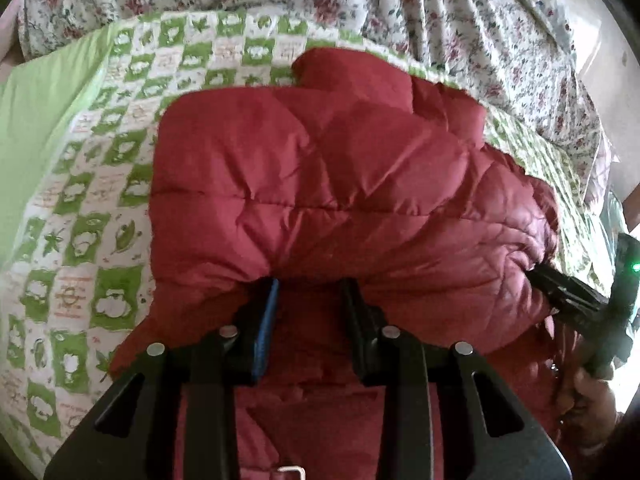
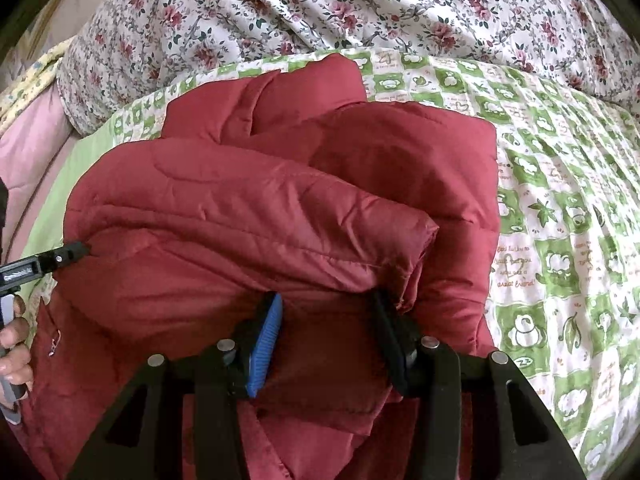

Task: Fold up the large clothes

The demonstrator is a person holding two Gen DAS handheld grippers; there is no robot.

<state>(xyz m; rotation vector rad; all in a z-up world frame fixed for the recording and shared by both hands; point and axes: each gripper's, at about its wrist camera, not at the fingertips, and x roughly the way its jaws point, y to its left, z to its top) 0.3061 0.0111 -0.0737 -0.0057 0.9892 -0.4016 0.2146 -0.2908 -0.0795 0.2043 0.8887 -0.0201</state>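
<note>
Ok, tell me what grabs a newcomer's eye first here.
The puffy red jacket fills the middle of both views, bunched into a fold on a green checked quilt. Both grippers, left and right, have their fingers pushed into its near edge. A floral sheet lies crumpled behind.

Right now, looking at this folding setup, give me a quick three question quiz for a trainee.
1. True or false: the red padded jacket lies on a plain blue sheet.
2. Multiple choice: where do the left gripper and right gripper meet the jacket? A) at its near folded edge B) at its far end C) nowhere
3. Fill in: beyond the green checked quilt lies bedding with a ____ print.

Key: 1 false, it lies on the green checked quilt. 2 A, jaws apart with fabric between them. 3 floral.
</note>
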